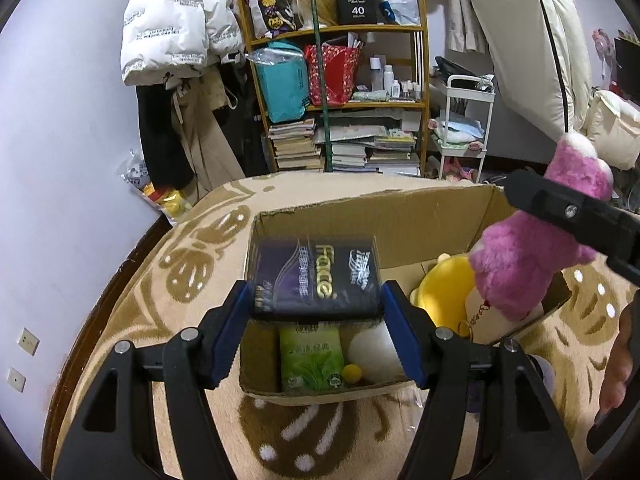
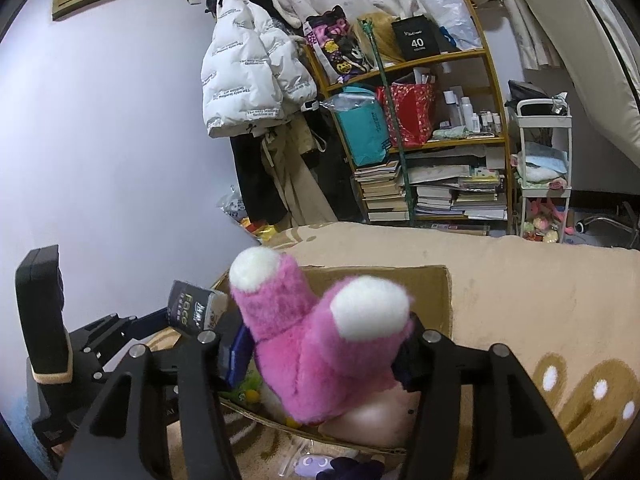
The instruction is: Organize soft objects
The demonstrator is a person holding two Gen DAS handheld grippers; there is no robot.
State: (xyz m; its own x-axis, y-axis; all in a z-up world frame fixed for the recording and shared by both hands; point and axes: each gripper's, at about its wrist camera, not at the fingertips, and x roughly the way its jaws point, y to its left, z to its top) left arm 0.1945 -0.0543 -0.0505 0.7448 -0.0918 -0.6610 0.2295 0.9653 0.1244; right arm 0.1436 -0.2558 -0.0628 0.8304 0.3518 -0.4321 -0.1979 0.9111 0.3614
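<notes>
My left gripper is shut on a dark purple tissue pack and holds it over the left end of an open cardboard box. Inside the box lie a green tissue pack, a white plush ball, a small yellow ball and a yellow plush toy. My right gripper is shut on a pink plush toy with white paws, held over the box's right end. That toy and the right gripper's finger also show in the left wrist view.
The box sits on a beige patterned blanket. Behind stand a wooden shelf with bags and books, hanging coats and a white trolley. A purple plush lies in front of the box.
</notes>
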